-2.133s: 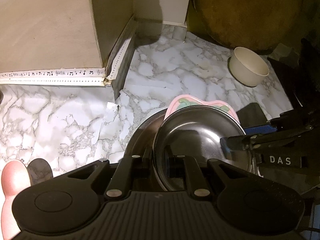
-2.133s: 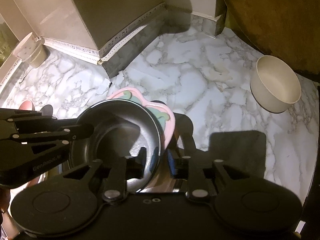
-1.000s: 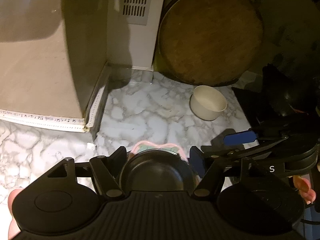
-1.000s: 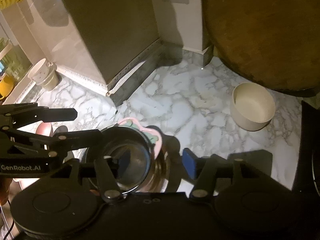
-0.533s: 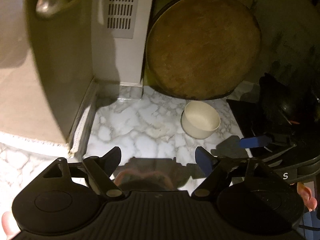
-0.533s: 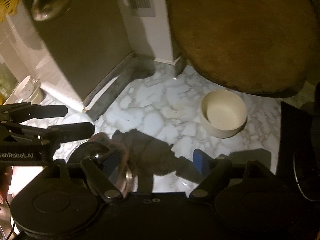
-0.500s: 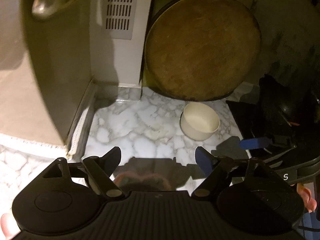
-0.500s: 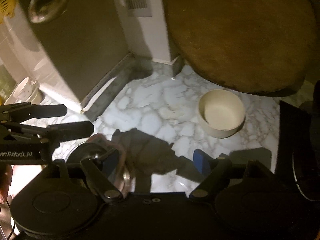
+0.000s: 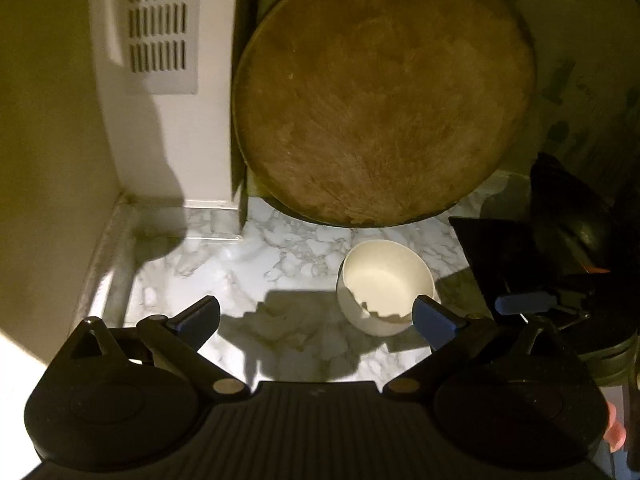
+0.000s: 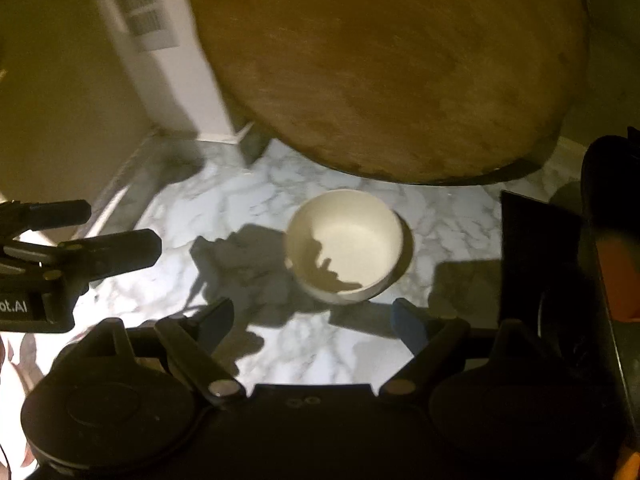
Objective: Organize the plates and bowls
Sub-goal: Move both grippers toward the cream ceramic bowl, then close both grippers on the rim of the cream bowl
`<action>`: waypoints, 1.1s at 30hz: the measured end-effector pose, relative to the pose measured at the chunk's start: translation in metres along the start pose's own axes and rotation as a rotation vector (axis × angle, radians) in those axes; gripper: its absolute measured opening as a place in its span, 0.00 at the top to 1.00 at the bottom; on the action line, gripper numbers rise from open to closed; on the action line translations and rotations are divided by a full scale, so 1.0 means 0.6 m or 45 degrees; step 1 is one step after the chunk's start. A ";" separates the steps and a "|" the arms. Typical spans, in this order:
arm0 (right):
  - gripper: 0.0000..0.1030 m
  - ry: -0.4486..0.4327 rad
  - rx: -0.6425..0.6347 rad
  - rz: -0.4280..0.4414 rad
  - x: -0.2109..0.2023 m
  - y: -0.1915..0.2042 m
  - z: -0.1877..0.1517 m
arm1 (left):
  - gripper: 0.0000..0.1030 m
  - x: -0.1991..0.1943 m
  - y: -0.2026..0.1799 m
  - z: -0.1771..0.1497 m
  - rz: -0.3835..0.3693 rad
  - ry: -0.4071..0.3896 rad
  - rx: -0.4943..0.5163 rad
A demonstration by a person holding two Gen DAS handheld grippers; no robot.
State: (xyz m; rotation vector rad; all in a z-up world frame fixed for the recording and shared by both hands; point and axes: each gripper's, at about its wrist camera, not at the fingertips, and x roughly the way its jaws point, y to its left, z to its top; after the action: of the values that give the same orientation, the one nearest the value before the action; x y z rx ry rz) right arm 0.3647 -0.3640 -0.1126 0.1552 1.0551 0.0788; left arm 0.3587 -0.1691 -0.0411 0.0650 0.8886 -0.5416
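A white bowl [image 9: 386, 292] stands upright on the marble counter [image 9: 280, 264], in front of a round wooden board. My left gripper [image 9: 316, 318] hovers near it, jaws opening and wide, nothing between them; the bowl sits just beyond its right fingertip. In the right wrist view the same bowl [image 10: 346, 246] lies ahead of my right gripper [image 10: 312, 320], whose jaws are also opening and hold nothing. The left gripper [image 10: 124, 227] shows at the left edge there. A blue pad [image 9: 524, 304] of the right gripper shows at the right in the left wrist view.
The large round wooden board [image 9: 384, 92] leans against the back wall behind the bowl. A white appliance side with a vent [image 9: 160, 28] and a beige panel close off the left. Dark cookware and a black surface [image 9: 560, 240] crowd the right.
Both grippers have moved off the metal bowl and pink plate toward the white bowl, which now looks larger. The stack has dropped out of view. Both pairs of jaws stand wider.
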 end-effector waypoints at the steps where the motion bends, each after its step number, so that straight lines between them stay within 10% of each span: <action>1: 0.17 0.006 0.016 -0.009 0.007 -0.007 0.005 | 0.00 0.016 -0.002 0.006 0.004 0.018 -0.002; 21: 0.37 0.112 0.140 -0.081 0.128 -0.093 0.045 | 0.02 0.214 -0.013 0.051 0.053 0.215 -0.031; 33: 0.62 0.145 0.130 -0.093 0.154 -0.095 0.042 | 0.48 0.267 -0.025 0.035 0.027 0.300 -0.001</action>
State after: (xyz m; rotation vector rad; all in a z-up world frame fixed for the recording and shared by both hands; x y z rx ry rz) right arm 0.4315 -0.4095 -0.1892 0.2063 1.1783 -0.0330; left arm 0.4479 -0.2557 -0.1458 0.1398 1.1165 -0.5204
